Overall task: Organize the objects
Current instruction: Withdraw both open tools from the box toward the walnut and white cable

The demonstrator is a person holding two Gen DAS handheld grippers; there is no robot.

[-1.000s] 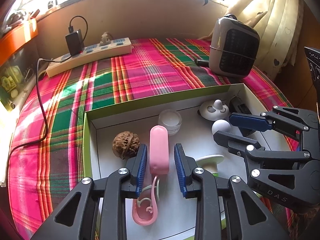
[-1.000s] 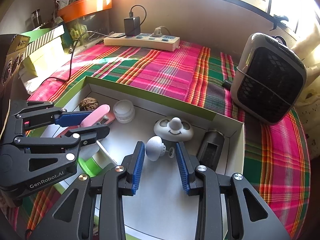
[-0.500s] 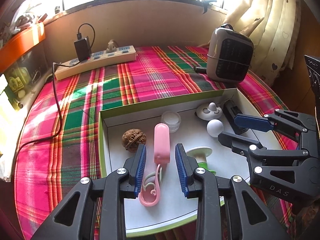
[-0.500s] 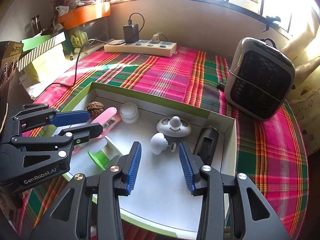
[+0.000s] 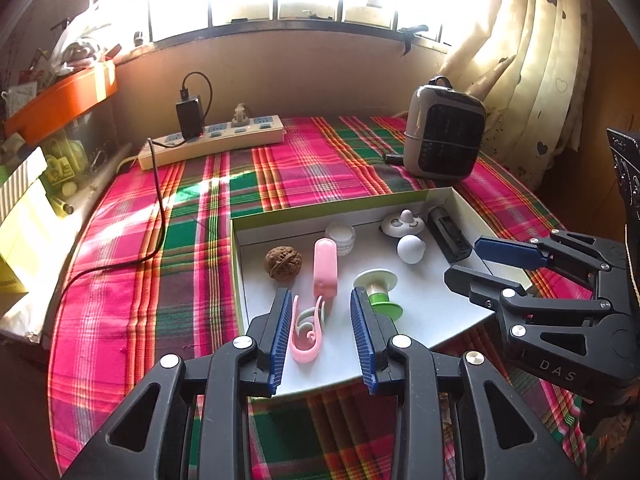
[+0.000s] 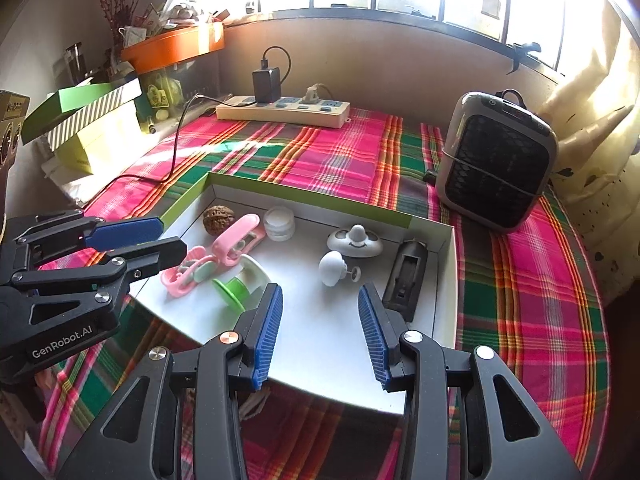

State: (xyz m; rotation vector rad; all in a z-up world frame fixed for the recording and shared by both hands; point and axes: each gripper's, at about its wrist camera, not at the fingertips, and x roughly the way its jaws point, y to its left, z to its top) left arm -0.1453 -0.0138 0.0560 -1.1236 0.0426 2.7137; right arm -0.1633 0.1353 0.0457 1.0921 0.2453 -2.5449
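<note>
A shallow white box with a green rim [image 5: 340, 205] [image 6: 304, 196] lies on the plaid cloth. In it are a walnut [image 5: 283, 261], a pink clip [image 5: 325, 268] [image 6: 236, 236], a clear jar [image 5: 340, 234], a white face-shaped piece [image 6: 354, 240], a white knob [image 6: 332, 267] [image 5: 410, 249], a black holder [image 6: 408, 280] and a green-white spool [image 5: 378, 292] [image 6: 240, 284]. My left gripper [image 5: 322, 336] [image 6: 136, 240] hovers open over the box's near edge; the clip's loop lies under it, untouched. My right gripper [image 6: 320, 336] [image 5: 492, 264] is open and holds nothing, short of the knob.
A power strip [image 5: 212, 144] with a black charger and trailing cable sits at the back left. A small heater [image 5: 444, 138] [image 6: 496, 160] stands at the back right by the curtain. Stacked boxes [image 6: 80, 120] and an orange shelf line the left side.
Both grippers have drawn back and risen from the box. The pink clip and the white knob, earlier framed by the pads, now lie ahead of them. The right jaws stand wider.
</note>
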